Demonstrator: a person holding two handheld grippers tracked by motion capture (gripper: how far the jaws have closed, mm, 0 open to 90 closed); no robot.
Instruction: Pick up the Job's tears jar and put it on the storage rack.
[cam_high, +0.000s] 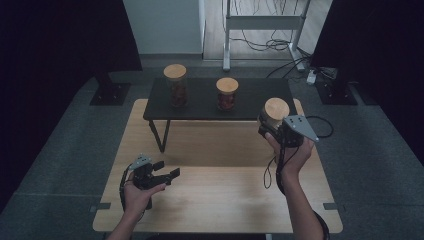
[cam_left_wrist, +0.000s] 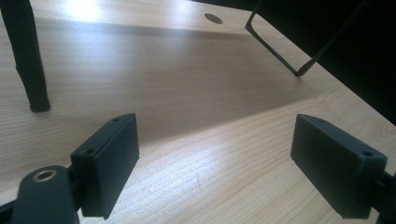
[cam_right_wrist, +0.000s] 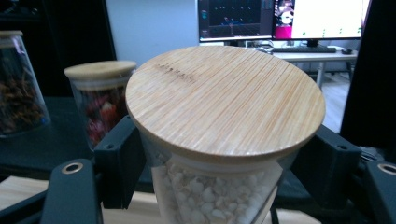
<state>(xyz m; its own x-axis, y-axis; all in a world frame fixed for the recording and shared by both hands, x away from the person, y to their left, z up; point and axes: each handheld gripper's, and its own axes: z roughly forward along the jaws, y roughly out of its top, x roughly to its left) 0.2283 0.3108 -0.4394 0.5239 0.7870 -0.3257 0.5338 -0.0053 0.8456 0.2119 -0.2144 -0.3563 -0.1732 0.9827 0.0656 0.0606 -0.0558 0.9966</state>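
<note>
My right gripper (cam_high: 274, 129) is squeezed tight on the jar (cam_right_wrist: 219, 135) of white bits, holding it up in the air by the right end of the shelf (cam_high: 250, 107), while my left gripper (cam_high: 161, 172) hangs open over the table (cam_left_wrist: 201, 121) with nothing in it. I think the job is about half done, since two jars (cam_high: 175, 85) stand on the shelf and this one must go up beside them or come down to the table. The table is pale wood on a grey floor (cam_high: 65, 150), the room is dark, and screens (cam_right_wrist: 280, 18) glow at the back
</note>
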